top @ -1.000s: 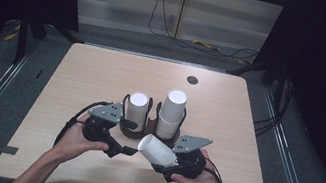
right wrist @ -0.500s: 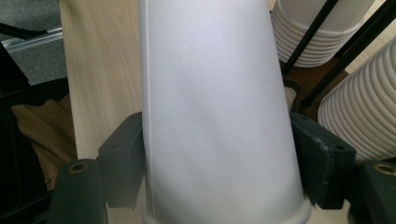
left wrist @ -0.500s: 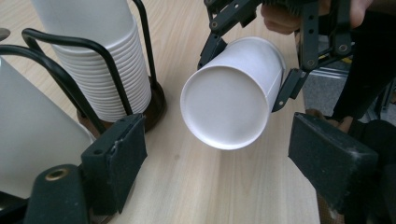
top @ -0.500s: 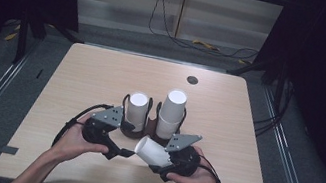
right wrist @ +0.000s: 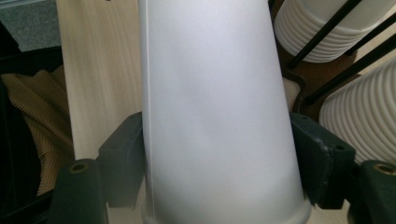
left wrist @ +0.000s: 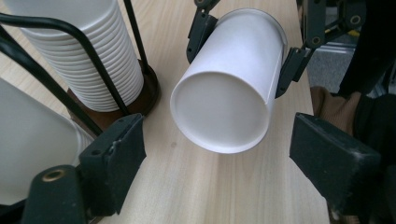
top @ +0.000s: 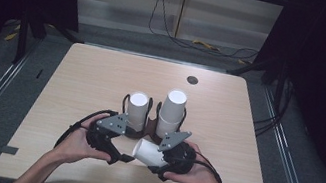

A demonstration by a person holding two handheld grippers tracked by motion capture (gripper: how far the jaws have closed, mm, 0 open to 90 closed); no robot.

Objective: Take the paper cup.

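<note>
One white paper cup (top: 149, 152), lower centre of the high view, is clamped sideways by the right claw (top: 159, 158), its base facing the open, empty left claw (top: 125, 157).

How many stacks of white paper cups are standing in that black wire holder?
2 stacks: the shorter left stack of white paper cups and the taller right stack, side by side in the black wire holder. A single white paper cup lies sideways in the right gripper.

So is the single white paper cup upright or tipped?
Tipped: the white paper cup lies sideways, clamped in the right tongs, its closed base facing the open left tongs.
</note>
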